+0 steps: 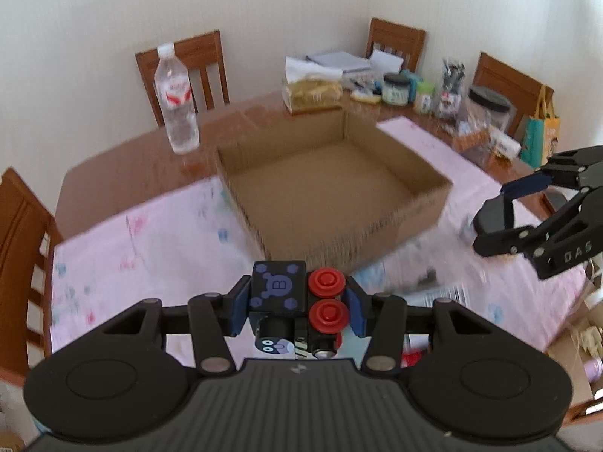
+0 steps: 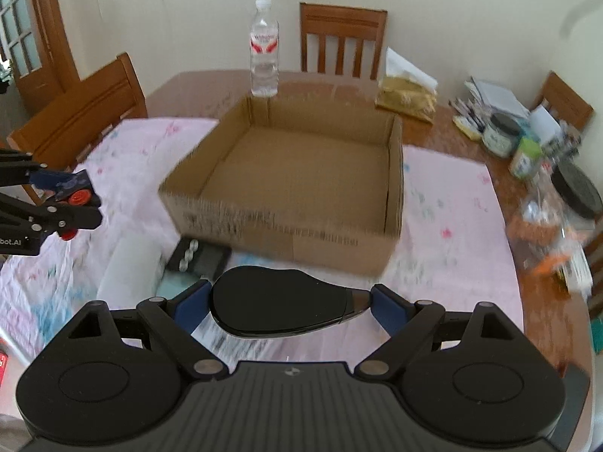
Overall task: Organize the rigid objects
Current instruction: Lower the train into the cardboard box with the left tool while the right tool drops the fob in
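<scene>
Cardboard box (image 1: 331, 184) open-topped; glossy black, probably mouse (image 2: 279, 303) in jaws.

Matt corrugated cardboard box (image 2: 301, 173) sits on a glossy wooden desk (image 2: 211, 86); clear plastic bottle (image 2: 264, 49); smooth black glossy mouse (image 2: 279, 301).

one box (image 2: 286, 173), one bottle (image 2: 264, 49), four chairs (image 2: 341, 37)

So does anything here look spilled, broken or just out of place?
Nothing looks spilled or broken. The cardboard box sits open and empty, skewed to the table edge. The far end is crowded with jars and papers, while the water bottle stands upright.
</scene>
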A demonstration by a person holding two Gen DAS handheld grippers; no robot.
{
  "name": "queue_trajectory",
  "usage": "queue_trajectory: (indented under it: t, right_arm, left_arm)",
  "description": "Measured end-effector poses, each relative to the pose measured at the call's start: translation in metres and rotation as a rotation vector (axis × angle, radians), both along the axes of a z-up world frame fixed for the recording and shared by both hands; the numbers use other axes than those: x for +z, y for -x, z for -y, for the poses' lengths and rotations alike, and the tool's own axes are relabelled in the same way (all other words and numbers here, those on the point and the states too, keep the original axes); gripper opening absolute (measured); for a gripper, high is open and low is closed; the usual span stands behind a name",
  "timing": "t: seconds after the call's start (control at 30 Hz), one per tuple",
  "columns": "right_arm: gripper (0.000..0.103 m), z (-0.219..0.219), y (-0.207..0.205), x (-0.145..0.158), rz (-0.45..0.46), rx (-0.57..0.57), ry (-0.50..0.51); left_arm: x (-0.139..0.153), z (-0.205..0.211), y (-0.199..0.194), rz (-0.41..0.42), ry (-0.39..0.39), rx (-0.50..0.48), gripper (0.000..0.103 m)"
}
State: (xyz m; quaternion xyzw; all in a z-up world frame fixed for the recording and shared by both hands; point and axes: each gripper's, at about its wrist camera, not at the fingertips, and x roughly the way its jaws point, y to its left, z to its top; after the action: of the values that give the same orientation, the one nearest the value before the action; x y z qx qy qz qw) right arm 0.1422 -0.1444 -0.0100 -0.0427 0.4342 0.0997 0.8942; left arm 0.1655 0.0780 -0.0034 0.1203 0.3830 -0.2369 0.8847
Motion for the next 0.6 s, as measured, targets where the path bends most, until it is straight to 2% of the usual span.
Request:
queue_trajectory:
  t: [0.3,0.6]
  right_arm:
    - [0.093,0.013,-0.066,-0.001,-0.001,0.086,0.008]
    - [0.093,0.024,-0.1,-0.002,-0.01,0.113,0.011]
  left_arm:
    - [0.004,0.04,-0.064,0.02,0.004,0.066,0.05]
    - [-0.026,0.075,-0.139,-0.042,-0.02,0.121,0.05]
